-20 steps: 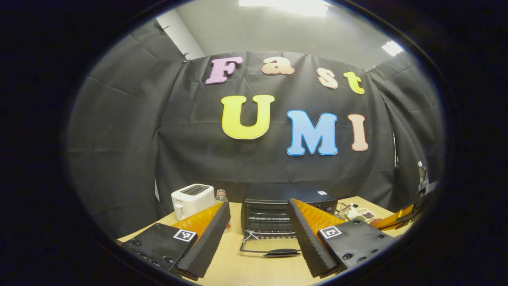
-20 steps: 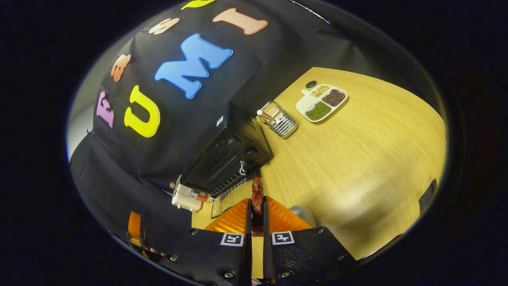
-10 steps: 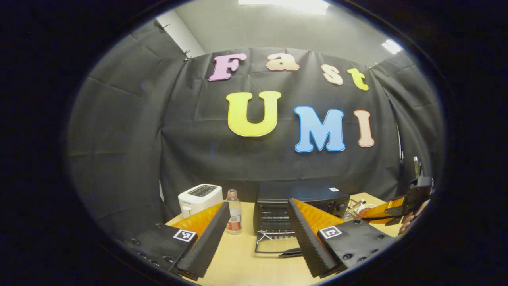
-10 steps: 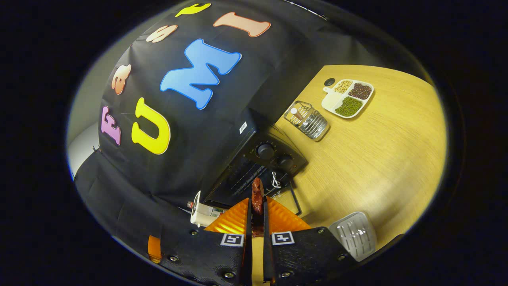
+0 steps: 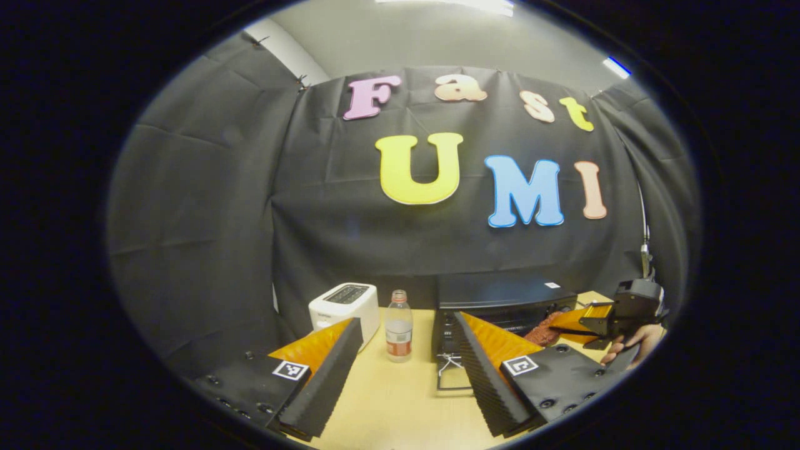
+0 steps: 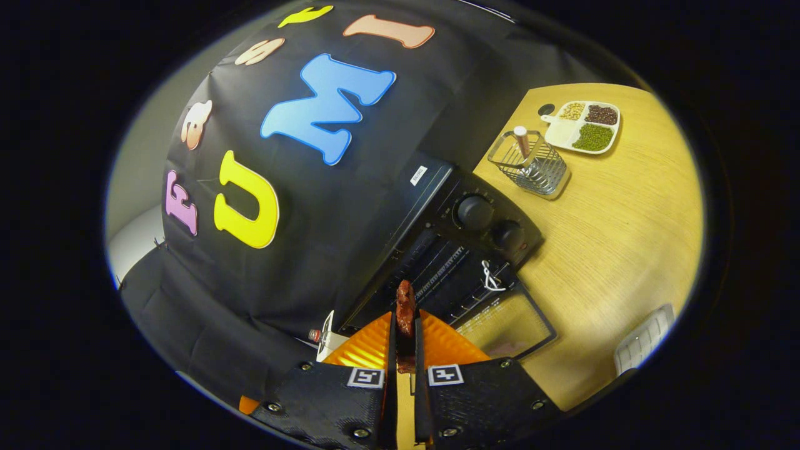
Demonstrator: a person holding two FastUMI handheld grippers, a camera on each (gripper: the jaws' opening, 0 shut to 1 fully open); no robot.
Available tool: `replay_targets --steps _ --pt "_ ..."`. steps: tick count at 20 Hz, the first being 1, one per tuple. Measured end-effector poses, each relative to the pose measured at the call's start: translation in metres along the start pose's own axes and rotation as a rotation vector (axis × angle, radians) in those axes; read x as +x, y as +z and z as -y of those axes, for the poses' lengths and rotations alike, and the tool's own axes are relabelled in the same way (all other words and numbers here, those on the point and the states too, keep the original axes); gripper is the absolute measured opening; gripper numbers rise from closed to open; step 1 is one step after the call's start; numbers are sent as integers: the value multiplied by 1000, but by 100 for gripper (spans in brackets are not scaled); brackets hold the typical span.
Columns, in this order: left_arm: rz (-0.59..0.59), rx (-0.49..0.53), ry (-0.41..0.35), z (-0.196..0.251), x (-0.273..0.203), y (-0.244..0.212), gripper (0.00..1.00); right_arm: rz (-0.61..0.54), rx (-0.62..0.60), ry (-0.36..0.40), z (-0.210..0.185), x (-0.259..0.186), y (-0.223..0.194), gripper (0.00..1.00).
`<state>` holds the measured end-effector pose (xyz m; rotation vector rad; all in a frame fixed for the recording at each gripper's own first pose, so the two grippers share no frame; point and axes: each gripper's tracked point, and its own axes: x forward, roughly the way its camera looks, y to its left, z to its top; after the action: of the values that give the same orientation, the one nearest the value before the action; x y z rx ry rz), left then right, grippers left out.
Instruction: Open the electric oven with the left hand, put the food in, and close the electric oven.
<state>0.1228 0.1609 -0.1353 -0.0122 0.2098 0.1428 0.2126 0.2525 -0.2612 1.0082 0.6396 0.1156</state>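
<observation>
The black electric oven (image 6: 437, 206) stands against the wall with its glass door (image 6: 506, 325) folded down flat on the wooden table (image 6: 619, 237). My right gripper (image 6: 405, 317) is shut on a reddish-brown piece of food (image 6: 405, 299), whose tip points at the oven's open mouth, just short of the racks. In the left gripper view the oven (image 5: 500, 294) is front right, and the right gripper (image 5: 562, 325), held by a hand (image 5: 631, 344), brings the food (image 5: 545, 330) up to its front. My left gripper (image 5: 407, 322) is open and holds nothing, back from the lowered door (image 5: 451, 375).
A white toaster (image 5: 345, 305) and a clear bottle (image 5: 399, 325) stand left of the oven. Right of it are a wire basket (image 6: 531, 167) and a divided plate (image 6: 582, 119) of beans. A white ridged tray (image 6: 644, 337) lies near the table's front edge.
The right gripper has carried the food closer to the open oven, which now looks much larger. The left gripper has drifted left, away from the door. Both kept their states.
</observation>
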Motion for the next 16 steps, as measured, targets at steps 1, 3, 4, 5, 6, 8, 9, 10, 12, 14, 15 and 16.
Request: replay_targets --steps 1,3,4,5,6,8,9,10,12,14,15,16 --pt "-8 0 5 -2 0 -3 100 18 -1 2 -1 7 0 11" --pt "-18 6 14 -10 -3 -4 100 45 -11 15 -3 23 -2 11" --pt "-25 9 18 -12 -4 -6 100 54 -13 21 -4 30 -4 11" --pt "-32 11 21 -14 -3 -9 100 60 -13 19 -3 36 -6 11" --pt "-38 12 24 -16 -4 -11 97 66 -10 17 -2 44 -6 11" --pt "-45 14 30 -19 -3 -13 97 73 -5 16 -3 57 -10 11" --pt "-48 17 32 -21 -3 -15 97 78 -9 18 -3 64 -13 11" --pt "-51 21 35 -23 -4 -16 97 81 -16 17 -3 70 -14 11" --pt "-59 25 43 -26 -4 -19 97 93 -28 15 -1 80 -14 11" --pt "-65 26 52 -31 -3 -21 97 96 -34 13 2 91 -15 11" --pt "-71 27 56 -33 -4 -22 97 108 -45 10 4 95 -12 11" --pt "-75 29 60 -36 -4 -23 97 112 -63 -5 8 99 -10 11"
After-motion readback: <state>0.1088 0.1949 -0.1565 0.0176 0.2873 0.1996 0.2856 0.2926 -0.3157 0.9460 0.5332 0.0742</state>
